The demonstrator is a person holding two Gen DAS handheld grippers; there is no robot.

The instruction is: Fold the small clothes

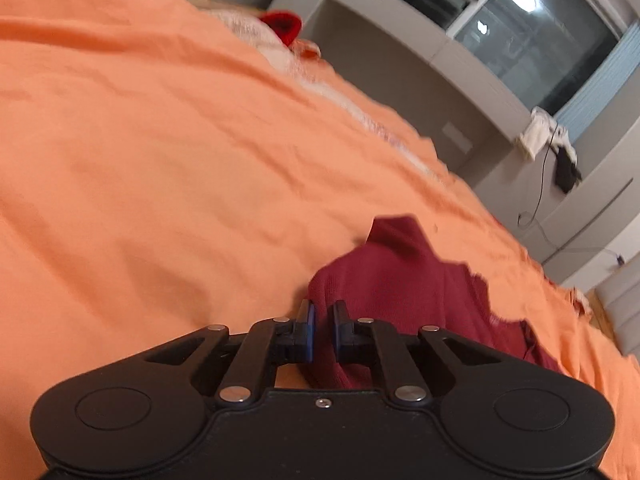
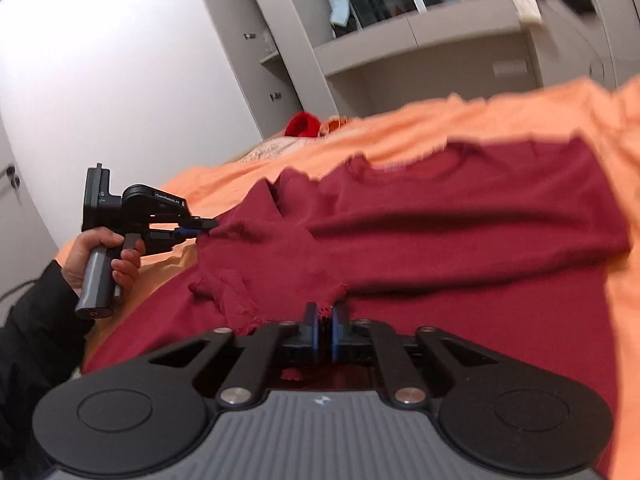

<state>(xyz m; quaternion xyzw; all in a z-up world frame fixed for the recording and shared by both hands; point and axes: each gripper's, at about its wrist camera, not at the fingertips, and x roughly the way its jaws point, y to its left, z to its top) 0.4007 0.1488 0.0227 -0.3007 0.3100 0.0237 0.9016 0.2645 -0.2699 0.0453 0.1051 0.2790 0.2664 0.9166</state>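
Maroon top (image 2: pixel 460 216) on orange bedspread (image 2: pixel 440 124); both tongs (image 2: pixel 325 318) seemingly pinching its fabric.

An orange bedsheet (image 1: pixel 160 152) is spread over the bed. A bright red knitted item (image 1: pixel 282 24) is seen at its far end, beside a pale fuzzy blanket (image 1: pixel 256 34). White and black cloths (image 1: pixel 550 140) are draped over a grey window ledge (image 1: pixel 472 60).

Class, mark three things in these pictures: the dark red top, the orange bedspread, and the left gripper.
dark red top (image 2: pixel 480 216), right wrist view, on its flat body panel.
orange bedspread (image 1: pixel 160 140), left wrist view, on bare fabric.
left gripper (image 2: pixel 208 226), right wrist view, at its fingertips on the top's edge.
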